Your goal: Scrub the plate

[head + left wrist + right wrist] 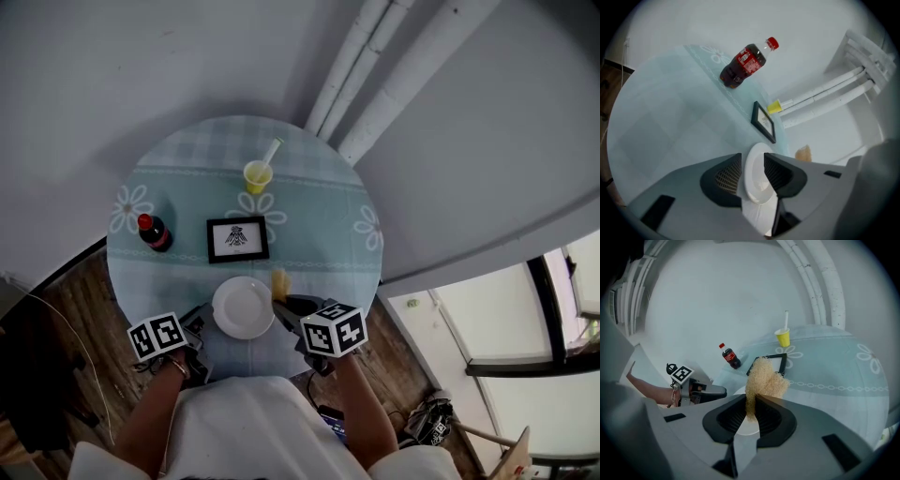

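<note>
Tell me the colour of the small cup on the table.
The cup is yellow; the head view shows it best.

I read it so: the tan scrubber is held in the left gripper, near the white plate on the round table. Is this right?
Not quite. The tan scrubber is held in the right gripper, not the left gripper; the right gripper view shows it pinched between that gripper's fingers. The rest stands: it is near the white plate on the round table.

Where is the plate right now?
In the head view the plate lies at the near edge of the table, below the picture frame, between the left gripper and the right gripper.
</note>
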A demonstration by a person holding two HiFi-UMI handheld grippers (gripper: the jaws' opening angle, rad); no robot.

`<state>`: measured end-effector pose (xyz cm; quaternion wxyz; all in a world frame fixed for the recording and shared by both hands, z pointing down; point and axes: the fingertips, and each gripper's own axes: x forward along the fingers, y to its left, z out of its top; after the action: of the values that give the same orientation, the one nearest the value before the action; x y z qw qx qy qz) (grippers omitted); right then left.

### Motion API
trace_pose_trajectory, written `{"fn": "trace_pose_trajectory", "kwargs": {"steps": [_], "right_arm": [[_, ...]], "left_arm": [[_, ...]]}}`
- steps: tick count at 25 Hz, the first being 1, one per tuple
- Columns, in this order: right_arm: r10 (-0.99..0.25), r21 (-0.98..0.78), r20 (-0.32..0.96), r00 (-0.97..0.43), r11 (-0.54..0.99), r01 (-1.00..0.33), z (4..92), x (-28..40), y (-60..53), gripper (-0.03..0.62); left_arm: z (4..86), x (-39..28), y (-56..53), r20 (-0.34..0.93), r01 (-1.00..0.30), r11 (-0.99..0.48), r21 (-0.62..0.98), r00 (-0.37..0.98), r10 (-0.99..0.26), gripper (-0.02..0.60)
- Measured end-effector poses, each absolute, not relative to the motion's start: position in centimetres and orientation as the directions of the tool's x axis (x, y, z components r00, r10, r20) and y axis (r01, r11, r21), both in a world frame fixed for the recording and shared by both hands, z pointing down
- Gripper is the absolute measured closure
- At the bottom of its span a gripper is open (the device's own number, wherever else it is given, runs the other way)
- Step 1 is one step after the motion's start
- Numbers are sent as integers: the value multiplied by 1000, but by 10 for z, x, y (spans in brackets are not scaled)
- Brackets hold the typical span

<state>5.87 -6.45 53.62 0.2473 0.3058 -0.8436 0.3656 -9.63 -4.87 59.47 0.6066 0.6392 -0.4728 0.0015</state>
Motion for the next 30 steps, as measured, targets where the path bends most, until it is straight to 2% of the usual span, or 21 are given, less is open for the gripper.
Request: {"fn": "trace_pose_trajectory", "kwargs": {"steps": [2,7,14,20,23,30], "right_arm": [[-351,-463,643,-680,530,-711,535,68,-67,530],[-392,-451,647,-654,496,-742,534,88,-71,530],[-428,-378,700,-572,458,-805,538,127,-77,530],[-402,-277,794,-456,429,-860,561,163,-74,530],[-360,-237,832,-421,456,-858,573,173,-68,530],[-297,-230,871,-390,454,-861,594,178,-68,530]], "left_arm": [[573,-95,-56,529,-603,119,789,568,-630,430],[540,-95,-69,500,-703,-47,709,549,-669,433],[509,-83,-81,467,-769,-178,614,536,-704,431],[482,-88,-85,429,-809,-234,539,503,-750,483],[467,-91,-85,374,-804,-256,537,499,-782,563],[472,-95,-75,385,-791,-248,559,512,-767,569]]}}
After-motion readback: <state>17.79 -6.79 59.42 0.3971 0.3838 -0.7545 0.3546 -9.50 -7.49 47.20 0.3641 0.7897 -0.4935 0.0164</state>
